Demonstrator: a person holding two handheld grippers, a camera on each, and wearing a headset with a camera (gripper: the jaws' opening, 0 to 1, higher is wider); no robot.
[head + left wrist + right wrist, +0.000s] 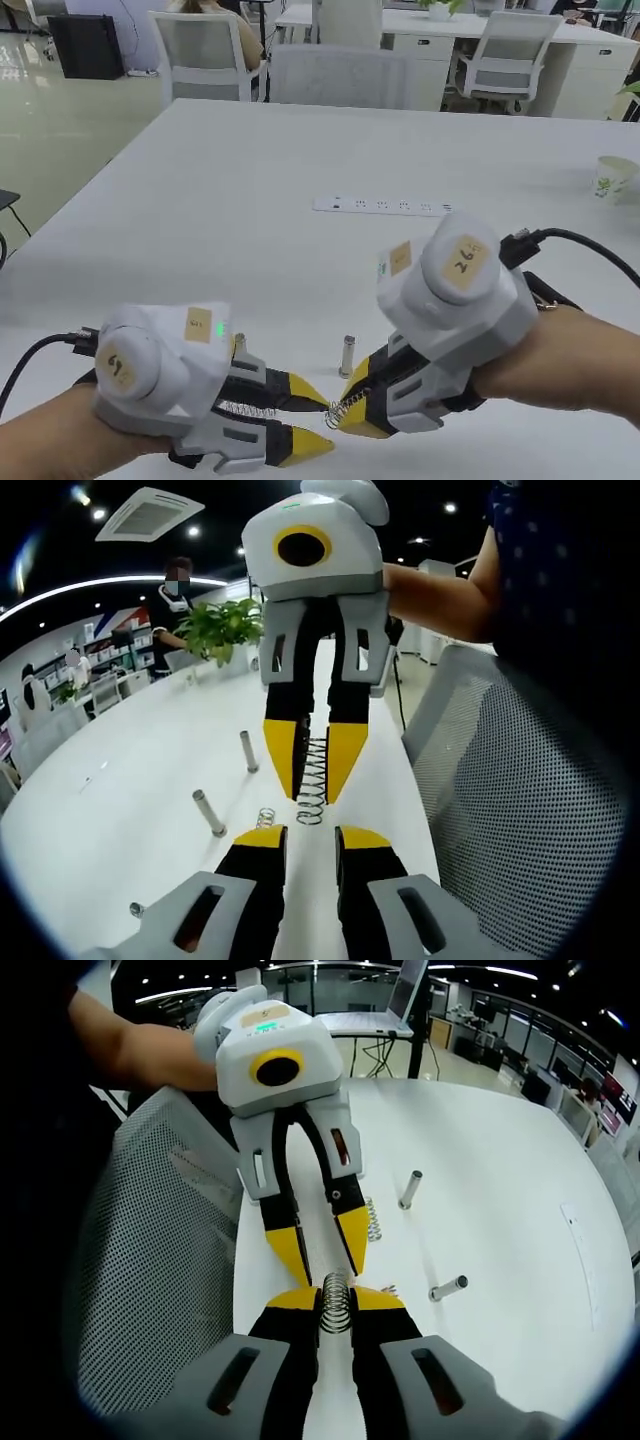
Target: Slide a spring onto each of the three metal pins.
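Spring [335,1312] sits pinched between the yellow tips of the right gripper [335,1298], its coils end-on in the right gripper view. Facing it at 12 o'clock, the left gripper [322,1250] has its jaws parted a little, with nothing between them. A second spring [374,1220] lies on the white table [500,1160] just beside that gripper's jaw, at 1 o'clock from the held one.

In the left gripper view three bare pins run outward from that gripper's tips. The near pin [135,910] is at 8 o'clock, the middle pin [208,812] at 10 o'clock and the far pin [246,750] at 11 o'clock.

In the head view, beyond both grippers, a power strip [385,206] lies at 12 o'clock. A paper cup [613,180] stands at 2 o'clock, and a chair [340,75] stands at the table's far edge.
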